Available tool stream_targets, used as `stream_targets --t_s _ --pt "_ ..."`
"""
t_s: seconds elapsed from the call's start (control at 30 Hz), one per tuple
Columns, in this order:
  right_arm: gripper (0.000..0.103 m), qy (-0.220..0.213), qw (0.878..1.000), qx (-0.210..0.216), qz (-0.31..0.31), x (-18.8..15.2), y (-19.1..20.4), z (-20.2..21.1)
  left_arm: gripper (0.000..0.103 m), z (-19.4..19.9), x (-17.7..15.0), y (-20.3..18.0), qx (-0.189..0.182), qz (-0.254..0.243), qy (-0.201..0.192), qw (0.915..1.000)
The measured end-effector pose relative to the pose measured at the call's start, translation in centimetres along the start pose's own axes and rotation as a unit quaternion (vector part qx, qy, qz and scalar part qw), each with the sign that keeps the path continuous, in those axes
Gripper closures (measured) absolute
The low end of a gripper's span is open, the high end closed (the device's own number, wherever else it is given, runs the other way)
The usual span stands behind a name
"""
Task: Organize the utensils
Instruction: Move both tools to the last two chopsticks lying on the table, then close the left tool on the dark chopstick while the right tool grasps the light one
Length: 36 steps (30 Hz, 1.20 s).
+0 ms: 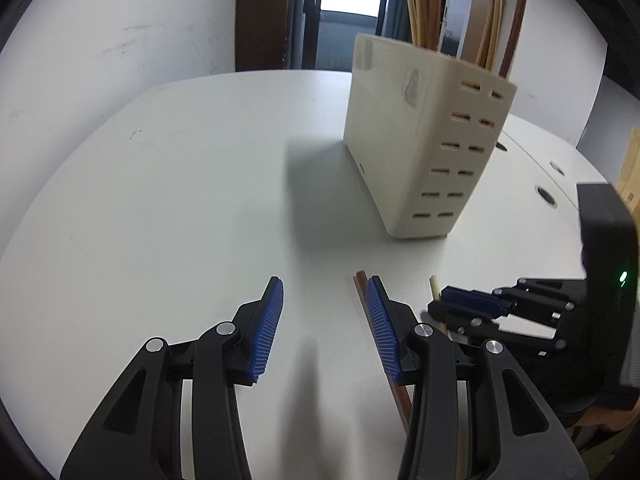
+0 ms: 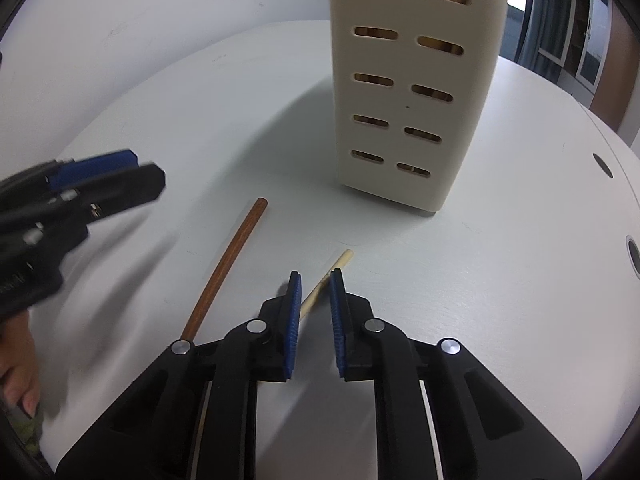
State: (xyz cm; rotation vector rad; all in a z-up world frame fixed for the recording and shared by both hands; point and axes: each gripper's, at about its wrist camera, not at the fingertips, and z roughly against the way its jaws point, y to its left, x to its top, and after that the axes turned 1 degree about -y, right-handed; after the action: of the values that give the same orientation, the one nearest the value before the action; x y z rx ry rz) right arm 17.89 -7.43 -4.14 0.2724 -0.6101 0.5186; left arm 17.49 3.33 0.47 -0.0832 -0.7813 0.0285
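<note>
Pale, light, stiff chopstick (image 2: 326,278) lies between the right gripper's (image 2: 316,280) parted jaws, best pinched mid-shaft; left gripper (image 1: 325,284) released.

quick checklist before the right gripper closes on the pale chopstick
1. Pale chopstick between the right gripper jaws: ok, it runs through the gap.
2. Right jaws closed on it: not ok, a gap shows on both sides.
3. Pale chopstick lying flat on the table: ok.
4. Brown chopstick out of the grasp: ok, it lies to the left, apart from the jaws.
5. Left gripper out of the way: ok, open and empty, off to the left.
6. Holder upright and ready: ok, it stands ahead with chopsticks already in it.
</note>
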Motion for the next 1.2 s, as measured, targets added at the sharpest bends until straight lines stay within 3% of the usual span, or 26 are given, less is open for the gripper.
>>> stream_targets --t_s 0.1,0.17,0.2,0.43,0.5,0.57,0.67,0.77,1.03,1.2 --pt "0.095 0.005 1.000 0.004 -0.008 -0.3 -0.6 0.2 0.060 -1.1 -0.4 -0.5 -0.012 -0.005 0.023 0.9997" --pt "0.097 0.006 1.000 0.002 -0.009 1.3 -1.4 -0.7 0.060 -1.7 -0.6 -0.9 -0.012 -0.010 0.032 0.9994" --pt "0.097 0.006 1.000 0.001 -0.009 -0.1 -0.1 0.0 0.060 -2.0 -0.8 -1.2 -0.014 -0.013 0.039 0.9991" --pt "0.097 0.010 1.000 0.001 -0.010 -0.9 1.2 1.0 0.060 -3.9 -1.3 -2.3 -0.016 -0.022 0.066 0.9974" --pt "0.097 0.011 1.000 0.003 -0.013 -0.4 -0.1 1.1 0.070 -4.2 -1.4 -2.6 -0.016 -0.027 0.068 0.9972" --pt "0.097 0.012 1.000 0.005 -0.015 0.6 -0.5 0.6 0.073 -4.6 -1.5 -2.8 -0.018 -0.029 0.071 0.9968" --pt "0.097 0.012 1.000 0.004 -0.017 1.1 -1.2 0.4 0.079 -4.7 -1.4 -3.0 -0.018 -0.034 0.071 0.9968" --pt "0.097 0.011 1.000 0.003 -0.017 1.5 -1.8 0.2 0.092 -4.8 -1.3 -3.2 -0.004 -0.046 0.073 0.9963" --pt "0.097 -0.008 1.000 0.004 -0.021 1.1 -3.8 1.9 0.097 -4.8 -0.8 -2.9 -0.002 -0.057 0.075 0.9955" --pt "0.097 -0.040 0.999 0.011 -0.025 1.1 -3.5 3.6 0.097 -2.5 0.3 -2.6 -0.008 -0.046 0.029 0.9985"
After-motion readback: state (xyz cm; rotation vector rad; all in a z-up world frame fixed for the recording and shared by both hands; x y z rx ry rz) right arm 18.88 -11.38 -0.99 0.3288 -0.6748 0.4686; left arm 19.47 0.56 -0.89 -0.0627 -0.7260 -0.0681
